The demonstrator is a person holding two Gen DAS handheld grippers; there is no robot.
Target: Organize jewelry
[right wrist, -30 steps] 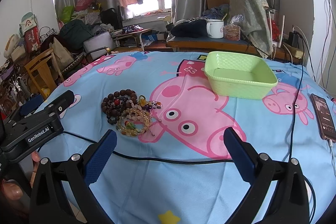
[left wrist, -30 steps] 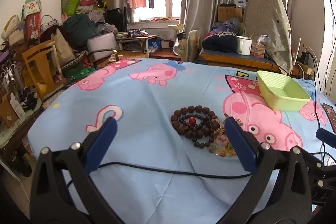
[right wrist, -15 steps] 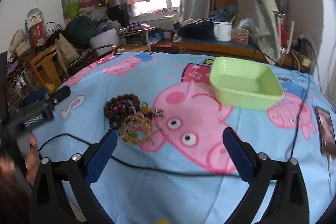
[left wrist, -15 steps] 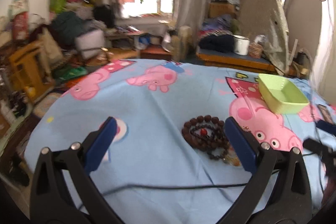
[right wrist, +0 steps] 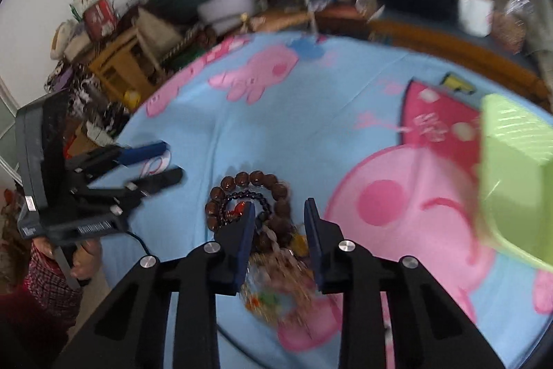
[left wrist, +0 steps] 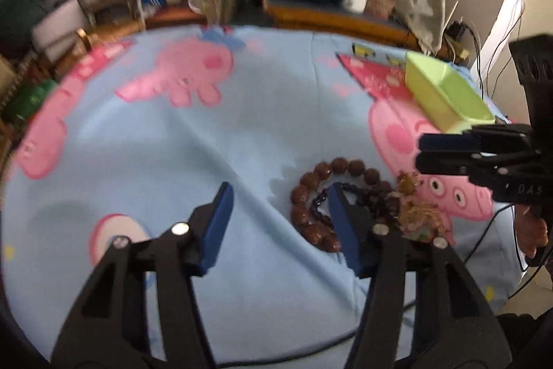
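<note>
A pile of bracelets lies on the blue cartoon-pig cloth: a large brown wooden bead bracelet [left wrist: 340, 165] [right wrist: 249, 178], a dark small-bead string with a red bead [right wrist: 242, 206], and a yellowish multicoloured bracelet [left wrist: 420, 222] [right wrist: 276, 268]. My left gripper [left wrist: 280, 192] is open, its right finger over the brown bracelet's left side. My right gripper [right wrist: 280, 210] is open, narrower than before, low over the pile with beads between its fingers. A light green basket [left wrist: 446, 92] [right wrist: 515, 168] stands to the right of the pile.
Each gripper shows in the other's view: the right one [left wrist: 484, 154] just right of the pile, the left one [right wrist: 114, 168] left of it. A black cable [left wrist: 311, 348] runs along the near cloth edge. Cluttered furniture stands beyond the table.
Both grippers have moved down and in toward the bracelet pile. Both gaps have narrowed, the right one more. The views are motion-blurred.
</note>
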